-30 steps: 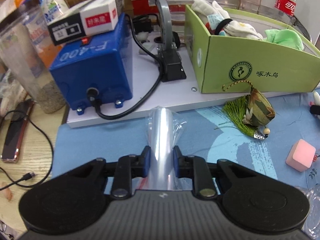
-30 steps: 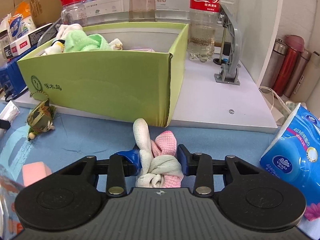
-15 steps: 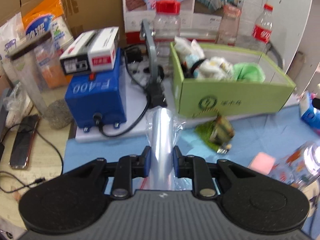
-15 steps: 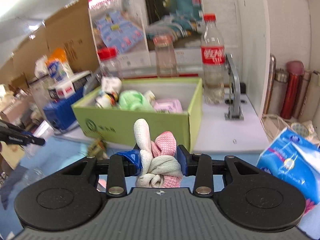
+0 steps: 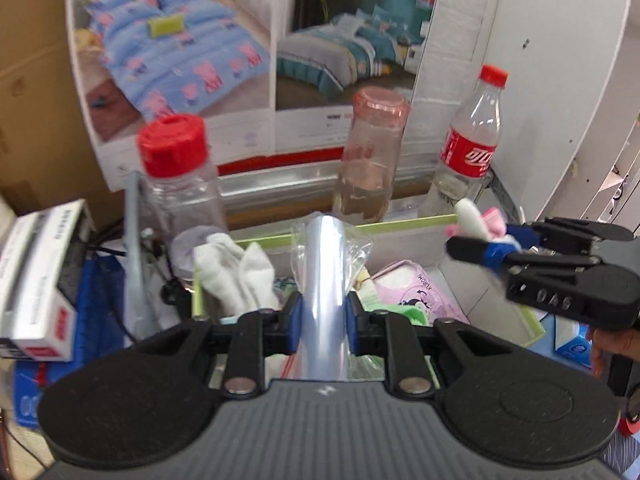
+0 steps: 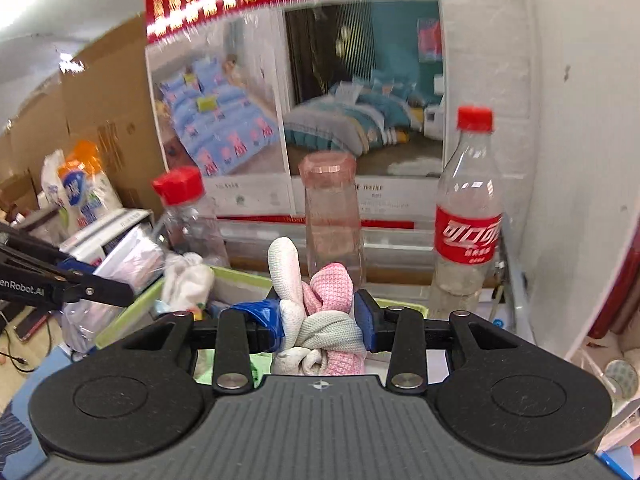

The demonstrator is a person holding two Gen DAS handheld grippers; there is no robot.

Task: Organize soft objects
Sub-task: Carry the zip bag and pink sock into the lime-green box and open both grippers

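Right tongs (image 6: 320, 322) around knotted cloth (image 6: 322, 332)

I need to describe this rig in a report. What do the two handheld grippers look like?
Both match: a ribbed dark grey body flanked by two round black discs, black linkage arms with silver pivot pins, and blue-padded fingers. The left gripper shows "enRobot.AI" lettering from the right wrist view; the right gripper has raised characters on its side. No cables visible.
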